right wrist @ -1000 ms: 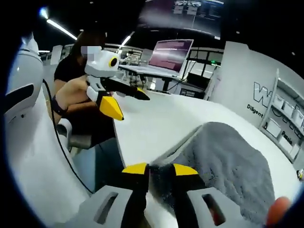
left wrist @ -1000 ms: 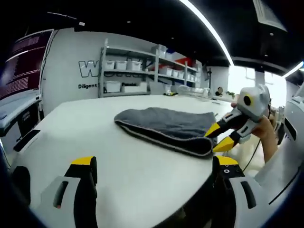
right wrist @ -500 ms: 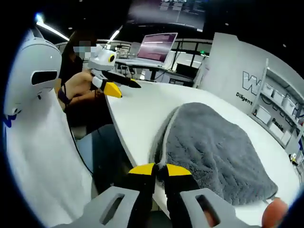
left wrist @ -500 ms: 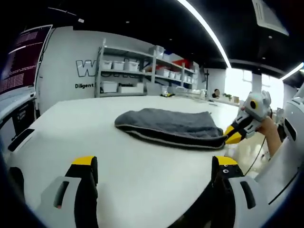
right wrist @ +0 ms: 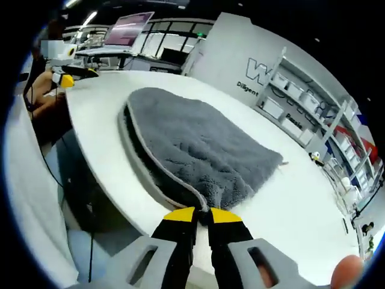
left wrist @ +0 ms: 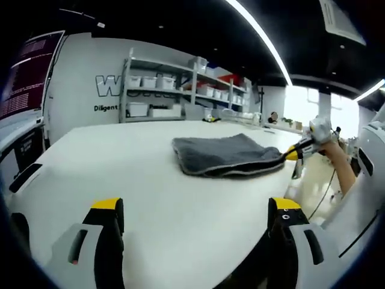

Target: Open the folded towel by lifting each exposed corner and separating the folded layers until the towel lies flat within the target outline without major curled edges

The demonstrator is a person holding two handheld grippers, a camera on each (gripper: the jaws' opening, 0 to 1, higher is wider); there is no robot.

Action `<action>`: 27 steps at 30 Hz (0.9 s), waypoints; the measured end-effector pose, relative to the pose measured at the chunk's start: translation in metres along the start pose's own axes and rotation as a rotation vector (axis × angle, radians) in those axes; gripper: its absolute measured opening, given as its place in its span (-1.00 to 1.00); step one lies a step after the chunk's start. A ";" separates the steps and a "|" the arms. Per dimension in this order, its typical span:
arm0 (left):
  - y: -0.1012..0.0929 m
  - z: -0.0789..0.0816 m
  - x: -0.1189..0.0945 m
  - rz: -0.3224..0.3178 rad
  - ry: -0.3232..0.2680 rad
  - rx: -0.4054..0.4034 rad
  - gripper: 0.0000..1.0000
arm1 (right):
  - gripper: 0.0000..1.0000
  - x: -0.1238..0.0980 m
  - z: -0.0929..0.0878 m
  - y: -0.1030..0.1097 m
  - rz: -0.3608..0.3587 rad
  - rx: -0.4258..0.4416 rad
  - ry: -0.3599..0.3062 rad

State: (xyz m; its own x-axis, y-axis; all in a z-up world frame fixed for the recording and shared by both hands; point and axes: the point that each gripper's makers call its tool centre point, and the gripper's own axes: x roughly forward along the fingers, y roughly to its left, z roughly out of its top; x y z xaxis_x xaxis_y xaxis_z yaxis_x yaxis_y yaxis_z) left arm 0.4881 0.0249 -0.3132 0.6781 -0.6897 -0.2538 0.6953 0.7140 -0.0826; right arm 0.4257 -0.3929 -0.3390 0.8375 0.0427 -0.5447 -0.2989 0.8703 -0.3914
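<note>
A grey towel [left wrist: 225, 155] with a pale edge lies folded on the white table [left wrist: 120, 174], right of the middle in the left gripper view. At the towel's right corner my right gripper [left wrist: 296, 153] is shut on the hem, held by a person's hand. In the right gripper view the yellow-tipped jaws of the right gripper [right wrist: 203, 214] pinch that corner, and the towel [right wrist: 192, 141] spreads away from them. My left gripper [left wrist: 197, 208] stands wide open over the near table edge, well short of the towel, nothing between its jaws. It appears small as the left gripper [right wrist: 63, 79] at the far left.
Shelves with white bins [left wrist: 162, 96] stand behind the table against a lettered wall. A screen [right wrist: 129, 29] stands on a desk at the back. White plastic shapes [left wrist: 370, 174] border the right side. The table's curved edge [right wrist: 102, 180] runs close beside the towel.
The right gripper, shut on the towel corner, has pulled it toward the right table edge, dragging the towel along the table. The left gripper has stayed open and still.
</note>
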 end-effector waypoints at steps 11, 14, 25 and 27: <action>0.005 0.001 -0.015 0.047 -0.009 -0.003 0.95 | -0.88 0.027 -0.018 -0.060 -0.124 0.000 -0.013; 0.006 0.002 -0.017 0.052 -0.011 -0.003 0.95 | -0.76 0.021 -0.013 -0.062 -0.120 -0.022 -0.035; -0.004 0.008 -0.012 0.026 -0.013 0.012 0.95 | -0.02 -0.041 0.031 -0.020 0.013 0.158 -0.257; -0.007 0.008 -0.009 0.018 -0.012 0.016 0.95 | 0.34 -0.047 0.036 -0.012 0.017 0.183 -0.259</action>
State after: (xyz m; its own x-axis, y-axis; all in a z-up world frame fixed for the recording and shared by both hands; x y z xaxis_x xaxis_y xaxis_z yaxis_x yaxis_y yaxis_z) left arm 0.4789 0.0255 -0.3025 0.6930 -0.6786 -0.2435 0.6869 0.7240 -0.0630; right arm 0.4067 -0.3875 -0.2818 0.9288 0.1612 -0.3337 -0.2464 0.9412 -0.2311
